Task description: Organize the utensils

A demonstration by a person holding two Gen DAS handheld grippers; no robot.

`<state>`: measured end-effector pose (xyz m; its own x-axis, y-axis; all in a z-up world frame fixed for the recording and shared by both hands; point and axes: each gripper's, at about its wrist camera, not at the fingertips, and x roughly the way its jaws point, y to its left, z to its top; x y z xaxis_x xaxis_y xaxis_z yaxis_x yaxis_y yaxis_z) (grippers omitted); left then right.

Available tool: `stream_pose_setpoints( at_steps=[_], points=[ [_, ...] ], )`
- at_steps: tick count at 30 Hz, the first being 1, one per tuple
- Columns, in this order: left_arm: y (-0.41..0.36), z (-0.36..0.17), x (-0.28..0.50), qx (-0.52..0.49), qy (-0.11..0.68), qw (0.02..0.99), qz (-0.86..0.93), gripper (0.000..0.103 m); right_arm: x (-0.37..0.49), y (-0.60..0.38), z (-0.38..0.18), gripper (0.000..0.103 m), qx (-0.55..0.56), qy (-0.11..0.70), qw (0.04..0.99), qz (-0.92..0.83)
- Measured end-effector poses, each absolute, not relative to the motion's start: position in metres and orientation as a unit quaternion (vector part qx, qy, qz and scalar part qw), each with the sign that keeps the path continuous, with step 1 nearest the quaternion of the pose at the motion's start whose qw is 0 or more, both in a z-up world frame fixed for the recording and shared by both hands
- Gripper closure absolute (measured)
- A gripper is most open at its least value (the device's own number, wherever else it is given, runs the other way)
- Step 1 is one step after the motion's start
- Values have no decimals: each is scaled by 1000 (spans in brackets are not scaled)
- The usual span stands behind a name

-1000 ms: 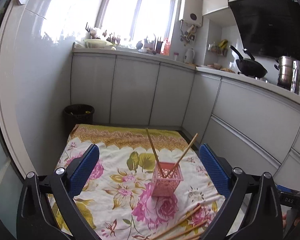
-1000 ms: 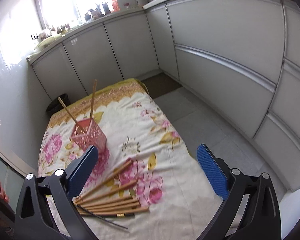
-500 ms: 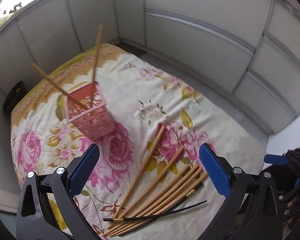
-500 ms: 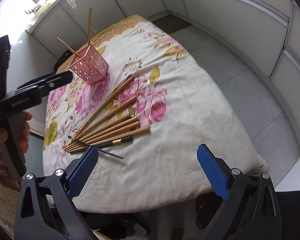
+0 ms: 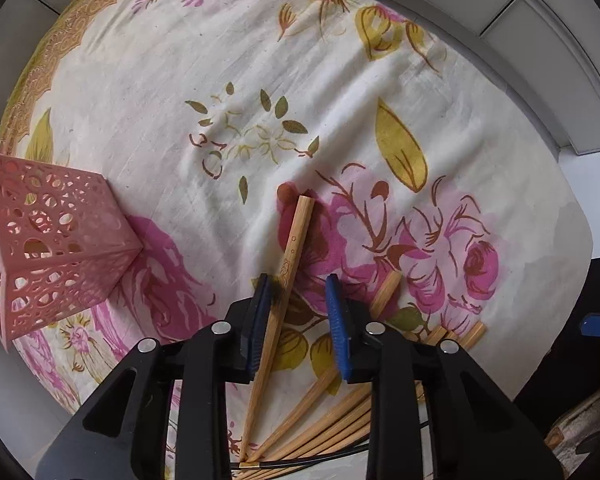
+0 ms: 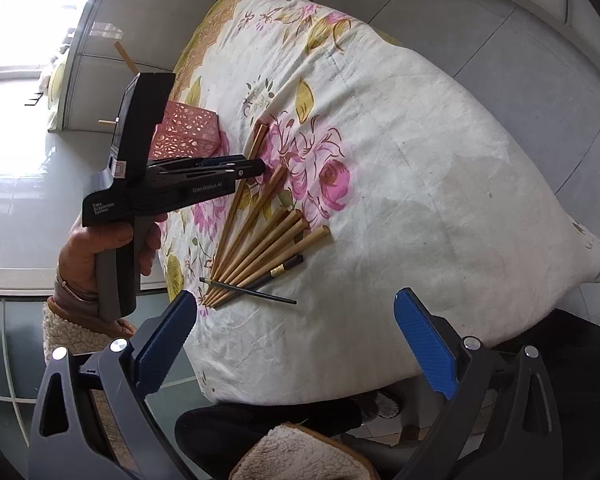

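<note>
Several bamboo chopsticks (image 6: 260, 244) lie fanned out on a floral cloth, with a thin black chopstick (image 6: 248, 290) across their tips. My left gripper (image 5: 298, 294) is low over the leftmost bamboo chopstick (image 5: 292, 248); the stick lies between the half-closed jaws against the left pad, a gap to the right pad. It also shows in the right wrist view (image 6: 256, 168). A pink perforated holder (image 5: 56, 240) with two chopsticks stands to the left. My right gripper (image 6: 296, 320) is open and empty, high above the table's near edge.
The floral cloth (image 6: 440, 184) covers a small table, dropping off at its edges. Grey kitchen cabinets and tiled floor (image 6: 520, 60) surround it. A person's hand (image 6: 88, 248) holds the left gripper.
My left gripper has dropped down to the leftmost bamboo chopstick and its jaws have narrowed around it. My right gripper has pulled back and higher, still wide open.
</note>
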<state>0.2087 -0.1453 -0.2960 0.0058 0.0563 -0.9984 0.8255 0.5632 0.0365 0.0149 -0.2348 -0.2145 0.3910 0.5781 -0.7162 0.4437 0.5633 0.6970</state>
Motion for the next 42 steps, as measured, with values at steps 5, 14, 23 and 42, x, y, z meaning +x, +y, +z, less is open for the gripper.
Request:
stream_pose_setpoints(
  at_steps=[5,14,23,42],
  points=[
    [-138,-294,210,334,630,619,-328,93,45,-230,-214,7,488,553,672,57],
    [-54,-199,199,212,514,759,-338,95,129,-185,-220,59,462,605,647,50],
    [25,-131,171,141,422,831,-333,96,156,-158,-237,71,419,648,634,-39],
    [79,-102,159,78,373,868,-318,99,183,-127,-253,90,344,611,702,-124]
  ],
)
